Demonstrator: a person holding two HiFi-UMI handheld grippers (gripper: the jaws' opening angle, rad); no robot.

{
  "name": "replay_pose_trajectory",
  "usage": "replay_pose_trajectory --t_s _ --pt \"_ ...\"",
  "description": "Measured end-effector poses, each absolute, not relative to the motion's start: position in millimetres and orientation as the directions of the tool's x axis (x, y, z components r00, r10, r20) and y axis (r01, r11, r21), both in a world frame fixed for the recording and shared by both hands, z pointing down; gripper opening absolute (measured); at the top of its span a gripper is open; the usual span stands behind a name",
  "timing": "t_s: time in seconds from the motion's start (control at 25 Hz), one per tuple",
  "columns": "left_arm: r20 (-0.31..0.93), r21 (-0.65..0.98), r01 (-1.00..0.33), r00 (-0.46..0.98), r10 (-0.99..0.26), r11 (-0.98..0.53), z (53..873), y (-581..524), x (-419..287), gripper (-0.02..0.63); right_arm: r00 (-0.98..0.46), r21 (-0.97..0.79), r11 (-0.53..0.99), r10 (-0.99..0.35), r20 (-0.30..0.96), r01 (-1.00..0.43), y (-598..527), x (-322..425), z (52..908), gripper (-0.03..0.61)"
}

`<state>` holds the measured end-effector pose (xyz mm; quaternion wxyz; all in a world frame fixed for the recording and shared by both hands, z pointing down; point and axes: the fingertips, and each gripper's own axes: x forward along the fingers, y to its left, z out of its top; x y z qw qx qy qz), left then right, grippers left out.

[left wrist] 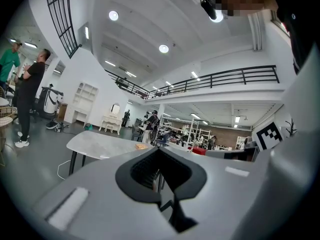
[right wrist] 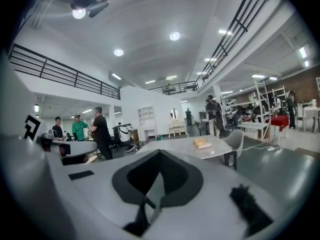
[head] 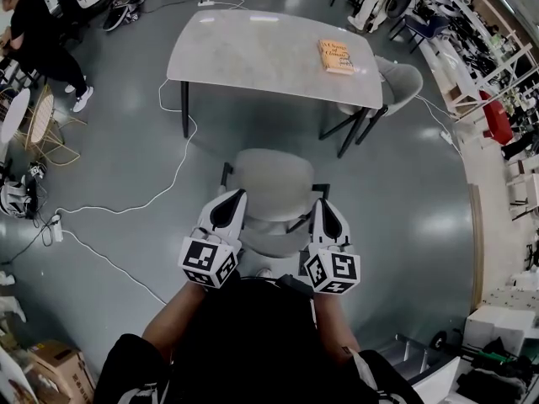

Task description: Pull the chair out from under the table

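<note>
Evidently the chair stands in the middle of the frame, below the table. A strip of bare floor shows between its seat and the table's near edge, so the pull looks largely done.

The left gripper and the right gripper sit at the two sides of the chair's back, just above the person's body at the bottom of the frame. In the left gripper view the jaws are closed together with nothing visibly between them. The right gripper view shows the same. Both look out level toward the table rather than down at the chair. From the head view it cannot be told whether either gripper touches the chair.

If more travel is wanted, the person probably needs an even draw from both sides, straight toward the bottom of the frame, so the chair does not twist. The person would also have to step back, since the body is right behind the chair. A white cable lies on the floor at centre left, near enough that a leg swinging that way could catch it.
</note>
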<state>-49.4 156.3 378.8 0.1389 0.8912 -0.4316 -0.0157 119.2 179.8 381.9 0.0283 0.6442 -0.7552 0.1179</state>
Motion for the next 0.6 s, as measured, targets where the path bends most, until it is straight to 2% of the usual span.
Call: replay_pose_trajectory --t_s 0.6 --pt "0.096 0.257 -0.761 0.633 -0.768 -0.595 381.0 154.7 -51.3 0.008 -0.152 -0.130 0.128 -0.969 0.193 -0.983 178.0 116.2 384.4 0.015"
